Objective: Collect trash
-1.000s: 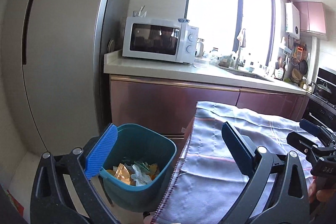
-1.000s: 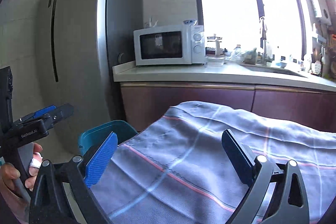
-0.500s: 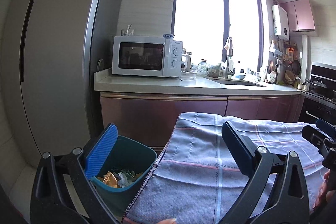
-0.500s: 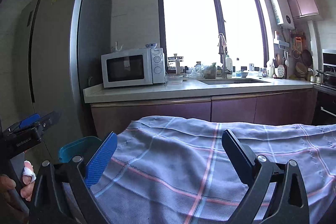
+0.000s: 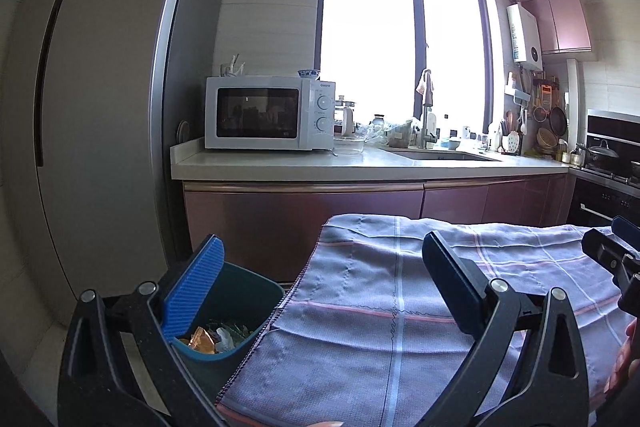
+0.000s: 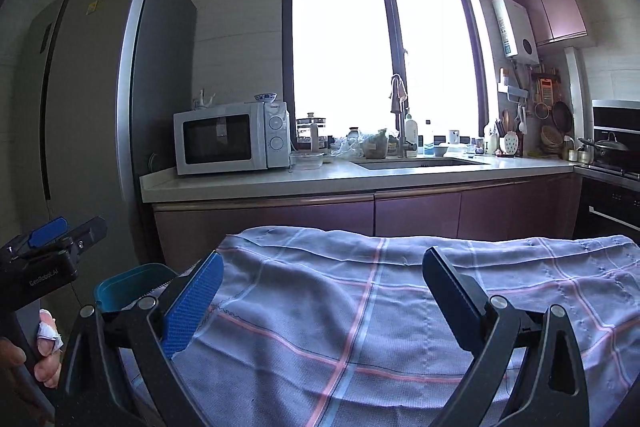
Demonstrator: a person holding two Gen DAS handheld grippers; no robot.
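Observation:
A teal trash bin [image 5: 240, 311] stands on the floor by the left edge of a table covered with a checked blue-grey cloth [image 5: 400, 315]. Crumpled wrappers [image 5: 212, 337] lie inside it. My left gripper [image 5: 324, 287] is open and empty, held above the table's left edge and the bin. My right gripper [image 6: 320, 291] is open and empty above the cloth [image 6: 380, 307]. The bin's rim [image 6: 128, 287] shows at lower left in the right wrist view, beside the left gripper's body [image 6: 44, 259].
A tall grey fridge [image 5: 92, 107] stands at left. A counter [image 5: 360, 163] behind the table carries a white microwave [image 5: 268, 113], a sink and jars. An oven and stove [image 5: 608, 171] are at the right.
Both grippers have risen and tilted up, so the bin and cloth sit lower in view and more of the window and ceiling shows. Both stay open and empty.

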